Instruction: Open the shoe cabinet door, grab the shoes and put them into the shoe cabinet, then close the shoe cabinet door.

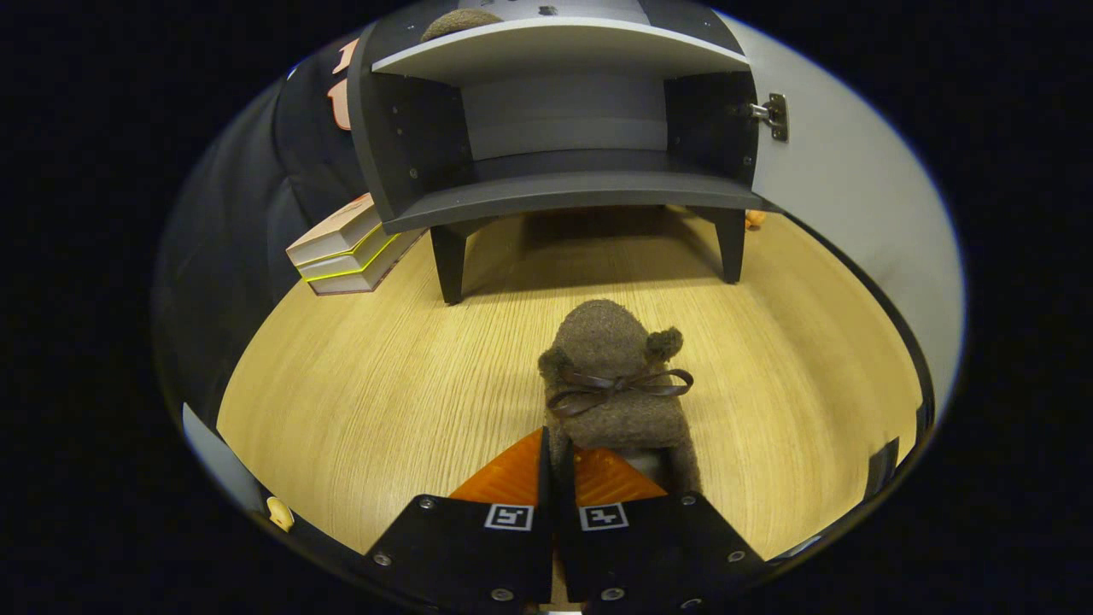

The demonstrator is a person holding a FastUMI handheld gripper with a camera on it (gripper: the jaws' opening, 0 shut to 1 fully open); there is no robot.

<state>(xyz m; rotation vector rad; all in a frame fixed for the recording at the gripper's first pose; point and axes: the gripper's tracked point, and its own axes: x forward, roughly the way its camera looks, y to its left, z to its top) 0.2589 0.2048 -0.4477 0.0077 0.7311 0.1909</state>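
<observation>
A fuzzy brown shoe (613, 376) with a dark ribbon bow lies just ahead of my fingers, toe pointing toward the cabinet. My gripper (557, 446) is shut on the left wall of the shoe's heel opening, with both fingers pinching it. Whether the shoe rests on the wooden floor or hangs above it I cannot tell. Beyond it stands the dark grey shoe cabinet (564, 201) on short legs, its lower compartment open and bare. A second brown shoe (461, 21) sits on the shelf above. The cabinet door (845, 196) is swung open to the right on its hinge (773, 115).
A stack of books (350, 248) lies on the floor against the cabinet's left side. A small orange object (755, 219) peeks out behind the right cabinet leg. The light wood floor (384, 384) stretches between me and the cabinet.
</observation>
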